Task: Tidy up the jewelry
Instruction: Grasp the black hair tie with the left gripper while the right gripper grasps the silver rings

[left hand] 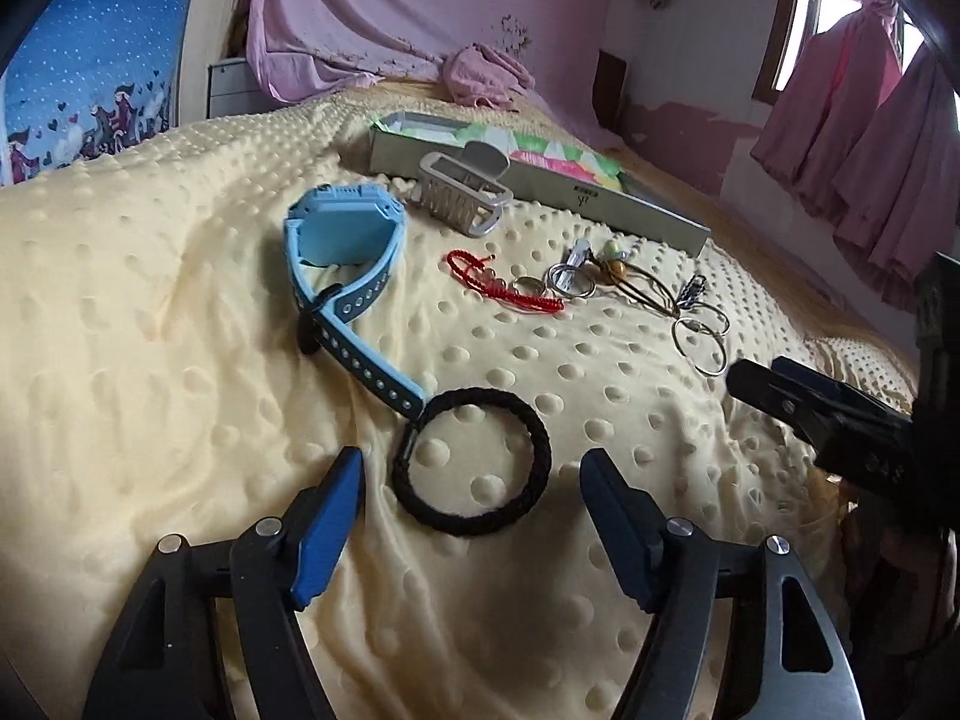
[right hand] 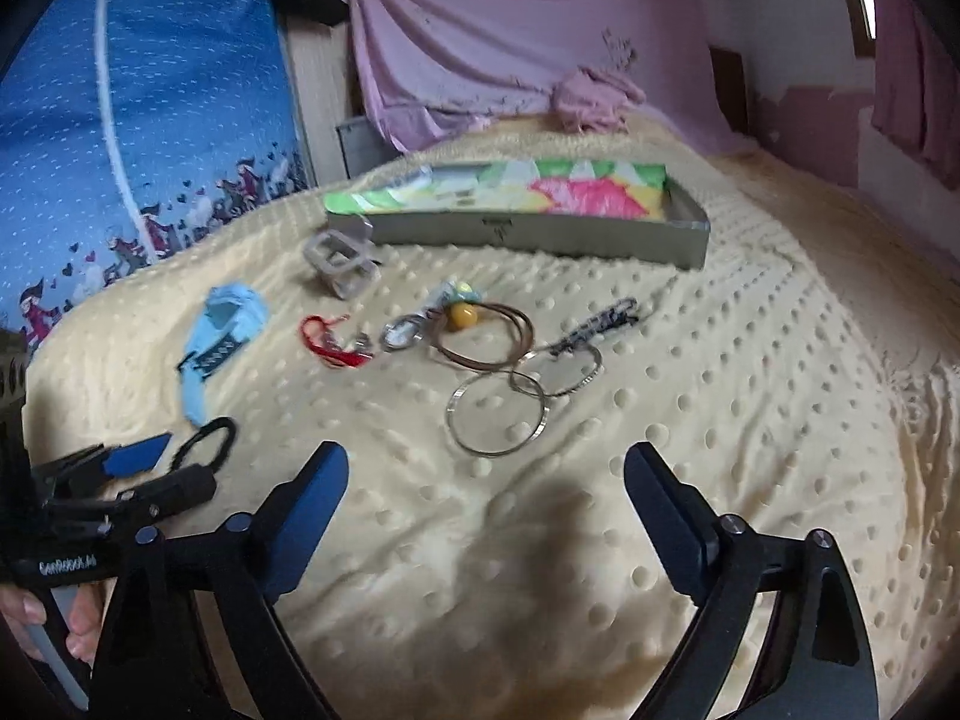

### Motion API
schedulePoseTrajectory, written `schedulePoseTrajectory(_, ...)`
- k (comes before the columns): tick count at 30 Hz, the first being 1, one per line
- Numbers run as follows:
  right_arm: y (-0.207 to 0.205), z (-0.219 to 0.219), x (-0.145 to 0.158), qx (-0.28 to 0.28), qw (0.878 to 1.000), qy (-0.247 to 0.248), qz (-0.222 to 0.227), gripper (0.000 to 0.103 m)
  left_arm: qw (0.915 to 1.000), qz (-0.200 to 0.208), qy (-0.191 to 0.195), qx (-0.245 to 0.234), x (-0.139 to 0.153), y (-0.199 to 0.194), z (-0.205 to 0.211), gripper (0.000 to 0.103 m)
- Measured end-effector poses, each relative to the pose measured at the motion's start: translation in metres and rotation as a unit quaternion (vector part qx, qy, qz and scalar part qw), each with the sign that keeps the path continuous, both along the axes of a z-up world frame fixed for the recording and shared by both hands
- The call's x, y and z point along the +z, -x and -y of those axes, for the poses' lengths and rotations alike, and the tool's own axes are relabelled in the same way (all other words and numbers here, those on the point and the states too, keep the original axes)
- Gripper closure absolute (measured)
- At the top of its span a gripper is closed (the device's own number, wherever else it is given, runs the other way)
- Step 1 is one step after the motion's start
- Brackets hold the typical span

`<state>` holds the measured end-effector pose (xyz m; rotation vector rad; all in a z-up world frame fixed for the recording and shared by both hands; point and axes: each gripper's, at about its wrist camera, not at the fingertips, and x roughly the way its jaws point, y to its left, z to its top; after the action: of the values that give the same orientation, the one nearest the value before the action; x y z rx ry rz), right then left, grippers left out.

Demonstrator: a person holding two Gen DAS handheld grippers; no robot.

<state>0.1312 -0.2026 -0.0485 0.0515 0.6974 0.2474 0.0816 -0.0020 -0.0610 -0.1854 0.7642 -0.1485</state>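
Lying flat, the black braided hair-tie ring (left hand: 471,461) sat just ahead between the left gripper (left hand: 471,516)'s wide-spread fingers. The right gripper (right hand: 486,516), also wide and empty, hovered farther off.

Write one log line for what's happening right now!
left gripper: open, at black hair tie | right gripper: open, empty | tin box: no jewelry inside

the right gripper (right hand: 486,510) hangs with jaws wide apart over a dotted cream blanket (right hand: 750,396). at 12 o'clock from it lie linked metal hoops (right hand: 498,420), with a brown cord with an amber bead (right hand: 480,330) beyond. further at 12 sits a grey tray (right hand: 540,237) lined with bright paper. a grey hair claw (right hand: 339,264), red string bracelet (right hand: 327,336) and blue watch (right hand: 222,336) lie toward 10 o'clock. at 9 o'clock the left gripper (right hand: 156,471) sits just beside a black hair tie (right hand: 207,444).
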Motion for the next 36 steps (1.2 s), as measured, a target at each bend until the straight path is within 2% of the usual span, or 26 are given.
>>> schedulePoseTrajectory(3, -0.018, 0.004, -0.009, -0.008, 0.999, -0.013, -0.03, 0.023, 1.0, -0.005, -0.003, -0.002, -0.002, -0.003, 0.002, 0.037)
schedulePoseTrajectory(6, -0.035, 0.005, -0.014, -0.013, 0.999, -0.026, -0.045, 0.023, 0.9999, -0.013, 0.004, -0.001, -0.004, -0.008, 0.002, 0.042)
schedulePoseTrajectory(11, -0.058, -0.005, -0.016, -0.002, 0.999, -0.02, -0.044, 0.023, 0.9998, -0.017, 0.008, -0.003, -0.004, -0.014, 0.002, 0.048)
schedulePoseTrajectory(17, -0.064, -0.013, -0.017, 0.021, 0.999, -0.025, -0.042, 0.026, 0.9998, -0.015, 0.006, -0.01, -0.003, -0.015, 0.004, 0.054)
schedulePoseTrajectory(23, -0.058, -0.012, -0.016, 0.035, 0.998, -0.03, -0.039, 0.05, 0.9998, -0.012, 0.014, -0.008, -0.003, -0.013, 0.001, 0.062)
schedulePoseTrajectory(25, -0.056, -0.014, -0.017, 0.045, 0.998, -0.028, -0.042, 0.064, 0.9998, -0.01, 0.015, -0.006, -0.003, -0.013, 0.001, 0.064)
schedulePoseTrajectory(30, -0.047, -0.018, -0.017, 0.064, 0.997, -0.027, -0.042, 0.064, 0.9999, -0.008, 0.011, -0.002, -0.002, -0.008, 0.001, 0.071)
schedulePoseTrajectory(36, -0.03, -0.015, -0.015, 0.077, 0.995, -0.046, -0.047, 0.064, 0.9999, -0.007, 0.001, -0.007, -0.002, 0.003, 0.008, 0.085)
